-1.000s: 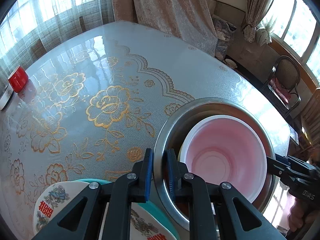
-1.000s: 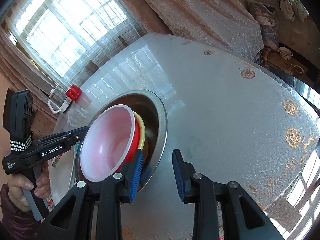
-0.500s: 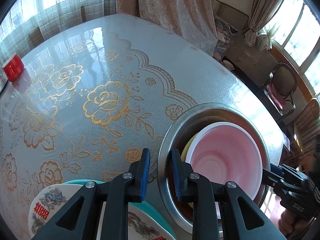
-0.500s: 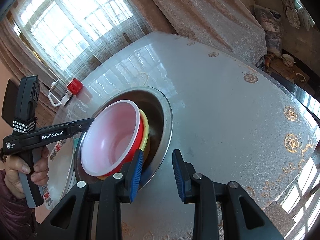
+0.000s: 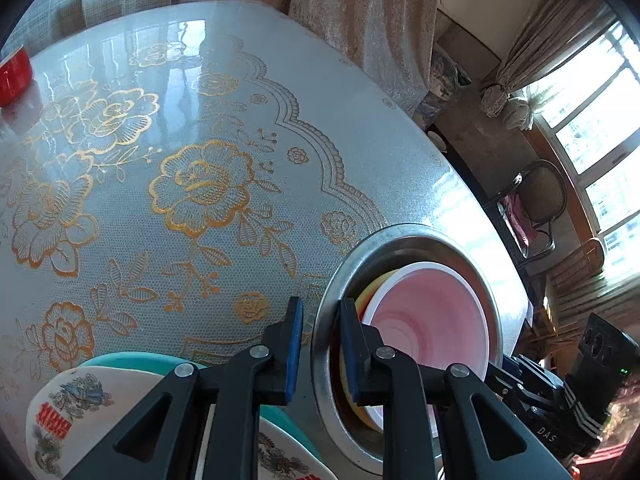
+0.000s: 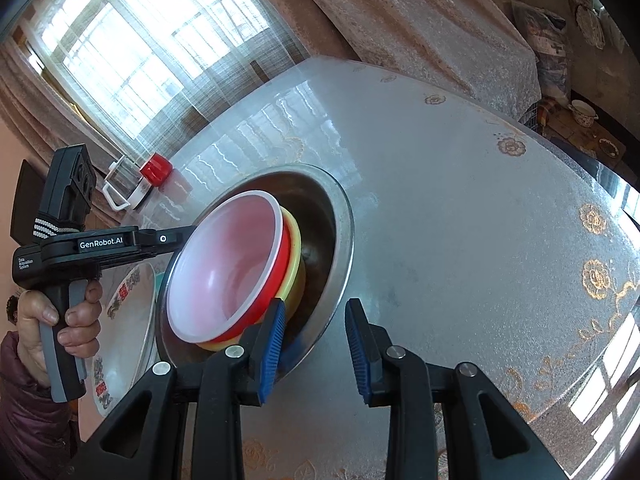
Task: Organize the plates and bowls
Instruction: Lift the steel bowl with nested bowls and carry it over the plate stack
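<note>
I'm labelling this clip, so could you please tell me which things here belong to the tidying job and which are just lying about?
Part of the job:
- wide steel basin
- red plastic bowl with pale inside
- yellow bowl under it
- printed white plate
- teal plate beneath it

Lying about:
- red-capped clear jug
- wicker chair

A red-lidded jar (image 6: 154, 170) lies on the floral tablecloth (image 5: 200, 184) near curtains (image 6: 400, 12).

Printed plate (image 5: 76, 412) partly cut off
</note>
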Tool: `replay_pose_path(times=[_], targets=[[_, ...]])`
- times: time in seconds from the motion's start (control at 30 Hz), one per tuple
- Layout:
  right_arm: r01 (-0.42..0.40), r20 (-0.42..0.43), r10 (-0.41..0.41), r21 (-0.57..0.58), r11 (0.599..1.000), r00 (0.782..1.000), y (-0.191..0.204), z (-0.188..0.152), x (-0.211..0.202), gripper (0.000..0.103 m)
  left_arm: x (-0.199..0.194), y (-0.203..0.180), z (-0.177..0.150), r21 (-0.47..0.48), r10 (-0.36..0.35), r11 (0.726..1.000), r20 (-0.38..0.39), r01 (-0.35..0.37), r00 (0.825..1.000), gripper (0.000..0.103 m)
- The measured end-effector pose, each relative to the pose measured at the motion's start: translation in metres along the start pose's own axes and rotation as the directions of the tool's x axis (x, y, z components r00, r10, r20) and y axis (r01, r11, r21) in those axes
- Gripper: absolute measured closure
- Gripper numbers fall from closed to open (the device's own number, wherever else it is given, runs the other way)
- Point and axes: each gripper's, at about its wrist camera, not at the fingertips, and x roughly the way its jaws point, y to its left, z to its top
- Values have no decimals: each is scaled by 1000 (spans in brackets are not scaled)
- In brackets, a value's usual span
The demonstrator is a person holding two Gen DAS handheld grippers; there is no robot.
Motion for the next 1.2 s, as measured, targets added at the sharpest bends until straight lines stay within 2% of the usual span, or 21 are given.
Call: replay_pose_path(times=[0.1, 0.23, 0.47, 0.57, 0.6, 0.67, 0.77, 0.9, 1.0, 1.13, 1.2], targets=[[-2, 0, 2, 2, 1000, 1000, 1, 0, 1, 72, -1, -2, 0, 7, 9, 1000, 5, -9, 1000, 79], [-8, -4, 8, 11, 1000, 1000, 0, 0, 3, 72, -1, 7, 3, -35, -28, 999, 5, 28, 1000, 79], [-7, -3, 7, 21, 1000, 1000, -2, 1, 3, 71, 4, 4, 2, -26, -7, 1000, -7, 7, 1000, 80], [-8, -5, 8, 26, 1000, 1000, -2, 2, 3, 71, 4, 1, 1, -20, -1, 1000, 0, 1, 1000, 83], [-5, -5, 5, 23, 1000, 1000, -2, 2, 3, 71, 3, 1, -1, -31, -13, 999, 3, 13, 1000, 88], [11, 2, -11, 10, 1000, 1000, 0, 2, 1, 72, 1, -1, -6, -37, -23, 999, 3, 23, 1000, 89], [44, 19, -44, -5, 999, 999, -2, 3, -2, 82, -2, -7, -16, -46, -63, 997, -5, 62, 998, 90], [71, 31, -71, 10, 997, 997, -11, 7, -5, 83, 0, -19, -30, -23, -40, 999, 13, 40, 999, 90], [55, -24, -55, 10, 998, 998, -16, 7, 0, 82, 2, -24, -34, -25, -24, 999, 32, 25, 999, 89], [65, -4, -65, 10, 998, 998, -16, 4, -3, 82, 1, -27, -39, -26, -10, 1000, 48, 11, 999, 89], [63, 7, -63, 7, 998, 998, -16, 3, -3, 84, 0, -32, -45, -1, 18, 1000, 66, -18, 998, 89]])
